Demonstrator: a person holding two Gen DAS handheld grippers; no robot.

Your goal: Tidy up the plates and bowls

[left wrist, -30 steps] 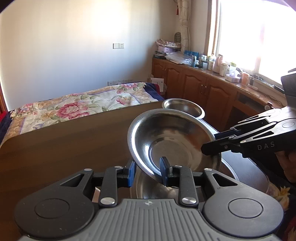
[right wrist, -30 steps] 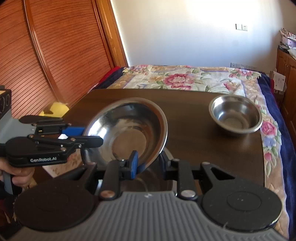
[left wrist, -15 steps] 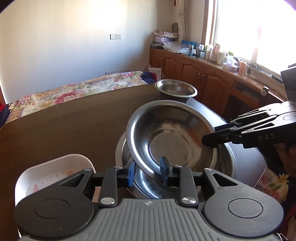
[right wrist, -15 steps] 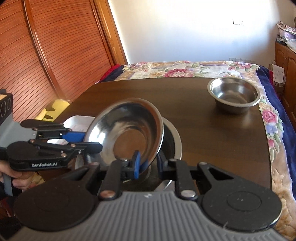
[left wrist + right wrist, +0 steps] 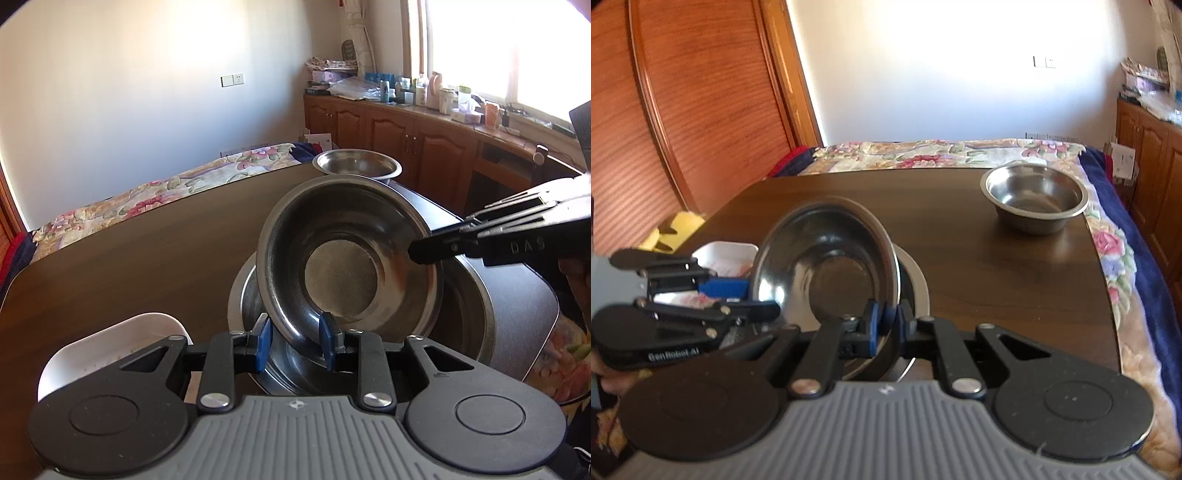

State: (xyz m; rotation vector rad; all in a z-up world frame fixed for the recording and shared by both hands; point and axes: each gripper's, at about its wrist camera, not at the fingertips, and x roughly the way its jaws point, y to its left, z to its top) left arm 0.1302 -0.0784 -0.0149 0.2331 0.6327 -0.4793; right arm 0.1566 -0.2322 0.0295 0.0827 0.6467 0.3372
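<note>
A shallow steel bowl hangs tilted over a larger steel bowl that rests on the dark wooden table. Its lower edge dips inside the larger bowl. My left gripper is shut on the near rim in the left wrist view. On the opposite rim my right gripper is shut too. A smaller, deeper steel bowl stands alone near the table's far corner.
A white dish sits on the table just left of the stacked bowls. A bed with a floral cover runs along the table's far and right edges. Wooden cabinets with a cluttered top line the window wall.
Both grippers have carried the shallow bowl down and over the larger bowl. The white dish has come into view at the left.
</note>
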